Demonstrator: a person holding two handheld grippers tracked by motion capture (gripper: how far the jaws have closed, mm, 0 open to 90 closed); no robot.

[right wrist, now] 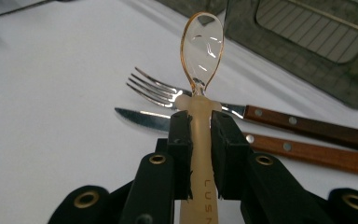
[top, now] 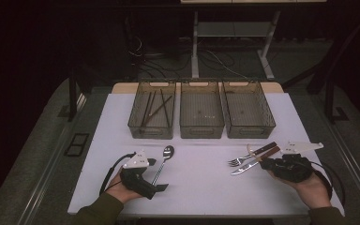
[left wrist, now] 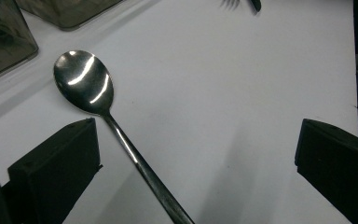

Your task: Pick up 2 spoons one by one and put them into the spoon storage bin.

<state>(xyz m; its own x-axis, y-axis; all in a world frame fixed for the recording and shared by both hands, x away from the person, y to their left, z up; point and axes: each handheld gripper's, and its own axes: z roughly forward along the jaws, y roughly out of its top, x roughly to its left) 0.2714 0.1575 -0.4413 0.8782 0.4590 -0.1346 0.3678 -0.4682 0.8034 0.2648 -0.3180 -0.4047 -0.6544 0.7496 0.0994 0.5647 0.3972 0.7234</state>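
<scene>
Two spoons are in play: the right gripper (right wrist: 199, 140) has its jaws clamped on the handle of the clear plastic spoon (right wrist: 202, 51), bowl sticking out ahead of the tips above the fork (right wrist: 168, 93) and knife (right wrist: 144, 119). Lift it straight before carrying it toward a bin (top: 247, 112), so it clears both. The left gripper (left wrist: 196, 163) stands wide open, the metal spoon (left wrist: 86, 84) lying between its jaws nearer the left one; centre on the handle before closing.

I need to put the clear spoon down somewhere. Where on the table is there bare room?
Bare table lies between the metal spoon and the fork, in front of the bins. It is crowded by the fork and knife, beside the right tongs holding the clear spoon.
</scene>
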